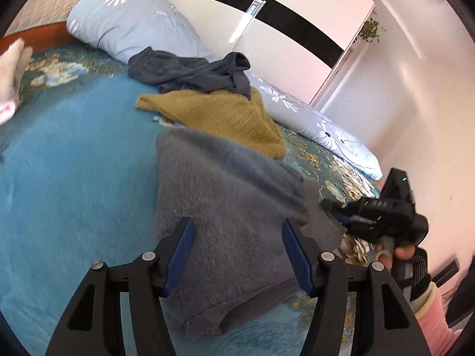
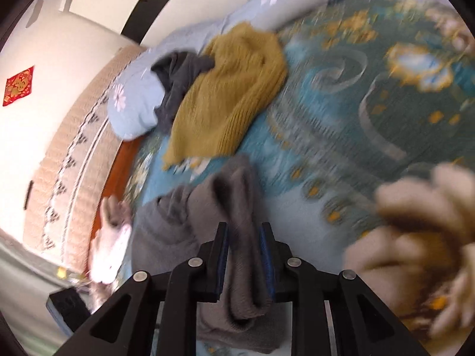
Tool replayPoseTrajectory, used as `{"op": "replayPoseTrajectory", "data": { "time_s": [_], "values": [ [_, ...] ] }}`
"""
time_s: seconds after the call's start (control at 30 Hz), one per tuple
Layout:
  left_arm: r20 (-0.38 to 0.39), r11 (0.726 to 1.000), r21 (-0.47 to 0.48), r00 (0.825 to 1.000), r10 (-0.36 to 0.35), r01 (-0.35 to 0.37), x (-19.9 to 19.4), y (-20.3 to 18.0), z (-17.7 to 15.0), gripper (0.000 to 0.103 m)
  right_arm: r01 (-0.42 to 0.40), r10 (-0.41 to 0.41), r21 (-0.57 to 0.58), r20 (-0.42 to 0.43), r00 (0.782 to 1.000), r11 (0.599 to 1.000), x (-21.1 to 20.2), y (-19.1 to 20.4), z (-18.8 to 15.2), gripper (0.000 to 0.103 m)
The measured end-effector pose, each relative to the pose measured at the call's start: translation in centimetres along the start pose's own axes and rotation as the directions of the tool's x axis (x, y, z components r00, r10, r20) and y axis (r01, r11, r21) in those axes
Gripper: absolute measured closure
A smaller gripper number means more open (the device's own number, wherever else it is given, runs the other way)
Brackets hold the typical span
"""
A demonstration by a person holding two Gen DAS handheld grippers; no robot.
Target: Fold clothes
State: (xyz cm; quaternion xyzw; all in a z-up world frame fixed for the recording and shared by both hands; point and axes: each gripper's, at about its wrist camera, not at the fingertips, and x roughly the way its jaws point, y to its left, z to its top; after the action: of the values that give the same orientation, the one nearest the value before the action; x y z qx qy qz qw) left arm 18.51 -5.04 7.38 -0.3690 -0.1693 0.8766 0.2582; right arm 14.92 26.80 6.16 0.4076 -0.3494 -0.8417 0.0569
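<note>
A grey fuzzy sweater (image 1: 225, 207) lies on the blue bedspread (image 1: 74, 178), one side lifted to the right. My left gripper (image 1: 237, 231) is open and empty, hovering just above the sweater. My right gripper (image 2: 244, 234) is shut on a bunched fold of the grey sweater (image 2: 237, 201); it also shows in the left wrist view (image 1: 383, 210), holding the raised right edge. A mustard knit sweater (image 1: 219, 115) and a dark grey garment (image 1: 190, 71) lie further back on the bed.
Light blue floral pillows (image 1: 124, 20) and a quilt (image 1: 326, 127) line the far side by the white wardrobe (image 1: 297, 29). A pink-white garment (image 1: 12, 71) lies at the left. A beige fluffy item (image 2: 421, 237) sits close at the right.
</note>
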Motion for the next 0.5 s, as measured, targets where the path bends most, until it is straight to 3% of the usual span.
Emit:
{"op": "replayPoseTrajectory", "data": {
  "time_s": [0.07,0.13,0.23,0.33,0.5],
  "values": [
    [-0.003,0.999,-0.028,1.0,-0.024,0.024,0.0,0.7,-0.1,0.041,0.051,-0.044,-0.077,0.093,0.995,0.996,-1.7,1.6,-0.3,0.079],
    [-0.003,0.998,-0.043,0.999,-0.04,0.039,0.2,1.1,-0.1,0.041,0.0,0.019,-0.188,0.096,0.995,0.982,-2.2,4.0,-1.0,0.079],
    [-0.026,1.0,-0.02,1.0,-0.011,0.011,0.7,1.0,-0.6,0.041,-0.074,0.07,-0.302,-0.021,0.997,0.95,-0.2,6.8,-2.4,0.077],
    [-0.045,1.0,0.006,0.999,0.025,-0.025,1.1,0.9,-1.0,0.041,-0.036,-0.011,-0.358,-0.129,0.992,0.933,2.7,7.4,-3.9,0.077],
    [-0.065,0.999,-0.03,0.998,0.015,-0.017,1.6,1.7,-0.9,0.041,-0.055,0.005,-0.267,-0.186,0.983,0.962,4.0,5.1,-4.0,0.077]
  ]
}}
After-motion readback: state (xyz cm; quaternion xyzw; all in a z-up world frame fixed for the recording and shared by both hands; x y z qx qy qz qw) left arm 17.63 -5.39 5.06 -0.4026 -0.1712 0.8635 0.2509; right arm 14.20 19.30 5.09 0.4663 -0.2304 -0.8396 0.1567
